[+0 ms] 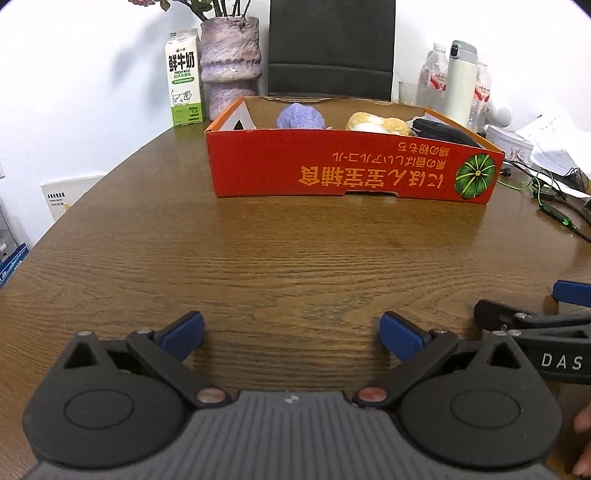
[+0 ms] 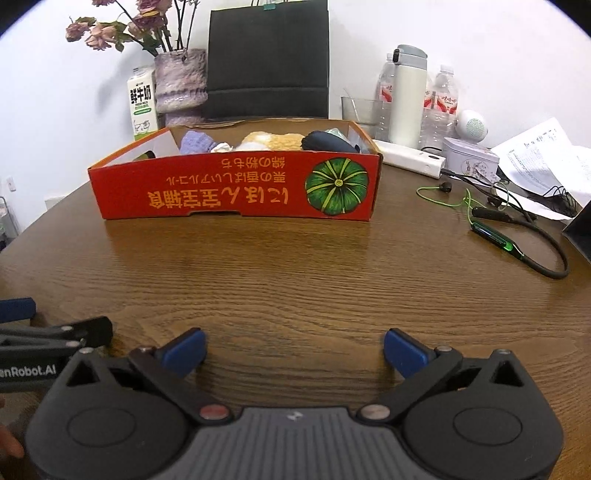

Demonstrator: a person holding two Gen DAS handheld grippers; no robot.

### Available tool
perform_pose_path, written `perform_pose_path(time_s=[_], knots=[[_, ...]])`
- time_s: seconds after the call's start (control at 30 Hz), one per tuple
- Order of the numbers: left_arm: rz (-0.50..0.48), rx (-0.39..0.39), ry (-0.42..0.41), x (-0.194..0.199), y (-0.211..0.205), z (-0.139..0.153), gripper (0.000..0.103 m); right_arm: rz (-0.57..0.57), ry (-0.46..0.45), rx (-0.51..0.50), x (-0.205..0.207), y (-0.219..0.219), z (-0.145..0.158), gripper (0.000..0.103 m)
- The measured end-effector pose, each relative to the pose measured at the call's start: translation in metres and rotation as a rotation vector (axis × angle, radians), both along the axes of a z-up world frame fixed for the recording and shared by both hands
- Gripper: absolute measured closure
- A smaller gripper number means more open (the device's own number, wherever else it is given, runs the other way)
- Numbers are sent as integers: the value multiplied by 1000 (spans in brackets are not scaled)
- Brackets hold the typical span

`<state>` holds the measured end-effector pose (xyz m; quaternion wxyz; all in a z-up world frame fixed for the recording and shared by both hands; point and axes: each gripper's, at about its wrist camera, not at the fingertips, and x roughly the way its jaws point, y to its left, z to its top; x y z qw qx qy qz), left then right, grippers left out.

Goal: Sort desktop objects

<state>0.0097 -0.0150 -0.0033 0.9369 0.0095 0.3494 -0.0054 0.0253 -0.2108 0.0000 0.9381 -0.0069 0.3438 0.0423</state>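
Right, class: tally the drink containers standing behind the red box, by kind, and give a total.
Milk carton: 1
Clear water bottles: 3
White flask: 1
Glass tumbler: 1
Total: 6, all behind the red box.

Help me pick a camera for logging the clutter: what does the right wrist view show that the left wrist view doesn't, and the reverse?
Only the right wrist view shows the dried flower heads and the whole neckband earphone. Only the left wrist view shows the white booklet at the left table edge. Both show the red box, milk carton, vase, white flask and both open grippers over bare table.
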Motion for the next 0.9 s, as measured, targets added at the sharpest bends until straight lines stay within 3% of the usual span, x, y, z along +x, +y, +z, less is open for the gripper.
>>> perform_pose_path(time_s=[0.9], knots=[[0,-6,-12,5,0,-1,0,21,1,1,5,-2,0,0]])
